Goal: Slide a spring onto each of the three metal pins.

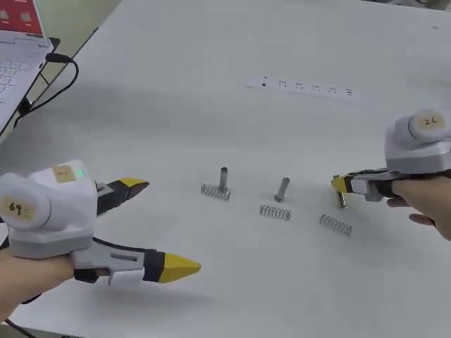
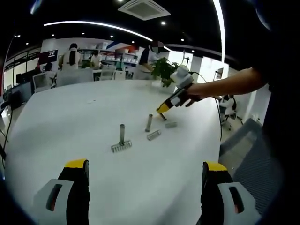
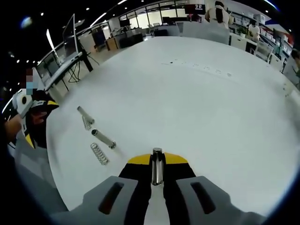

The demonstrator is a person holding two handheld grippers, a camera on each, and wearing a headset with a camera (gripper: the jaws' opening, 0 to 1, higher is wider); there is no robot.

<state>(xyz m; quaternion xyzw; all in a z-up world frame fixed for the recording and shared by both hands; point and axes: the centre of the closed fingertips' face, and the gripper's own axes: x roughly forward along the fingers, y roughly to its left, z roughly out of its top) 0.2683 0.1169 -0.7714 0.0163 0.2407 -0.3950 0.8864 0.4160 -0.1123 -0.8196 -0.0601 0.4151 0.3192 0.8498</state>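
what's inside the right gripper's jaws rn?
A metal pin, clamped between the jaws of the right gripper. No spring on the part that shows; the nearest spring lies loose on the table. The jaws cover the rest of the pin.

You were in an open-plan office: laptop point(image 1: 17, 42) at your ten o'clock, power strip point(image 1: 303, 88) at one, rows of desks point(image 3: 117, 43), a potted plant point(image 2: 163, 69) and ceiling light strips point(image 2: 98, 24) further out.
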